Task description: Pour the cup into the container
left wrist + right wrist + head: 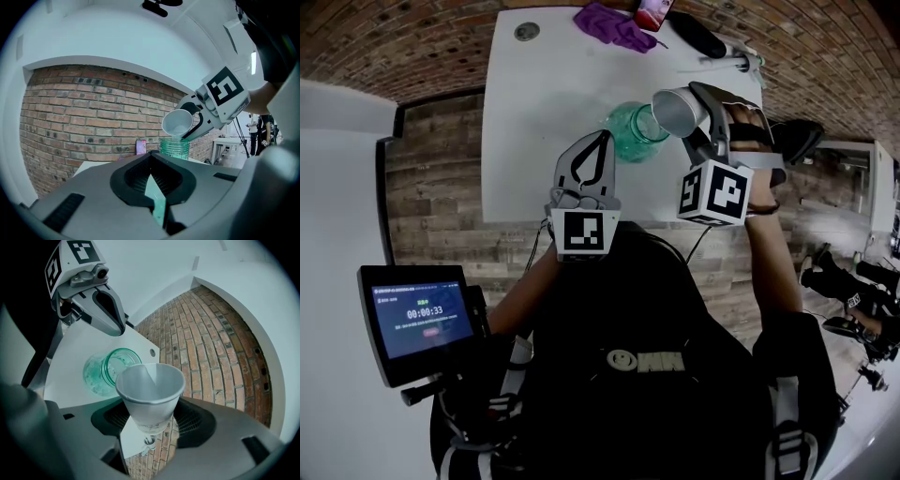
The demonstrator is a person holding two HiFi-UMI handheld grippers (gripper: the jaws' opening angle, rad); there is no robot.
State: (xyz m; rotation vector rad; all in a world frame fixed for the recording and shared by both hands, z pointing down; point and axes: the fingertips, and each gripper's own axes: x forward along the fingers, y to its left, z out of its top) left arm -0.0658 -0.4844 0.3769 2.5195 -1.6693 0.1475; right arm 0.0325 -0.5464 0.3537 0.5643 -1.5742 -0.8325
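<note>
Cup (673,111), gripped at its lower part by the right gripper (692,105), is tilted with its mouth over the green container (630,133). The container stands on the white table (534,141), back from the near edge, bare tabletop at its left. The left gripper (598,148), jaws closed and empty, hovers near it.

Left tongs (151,157) closed — cup (177,123) tipped over container (174,146).

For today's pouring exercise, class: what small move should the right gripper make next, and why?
Probably roll the cup back upright: the right gripper holds it tipped over the green jar, and its inside looks empty.
</note>
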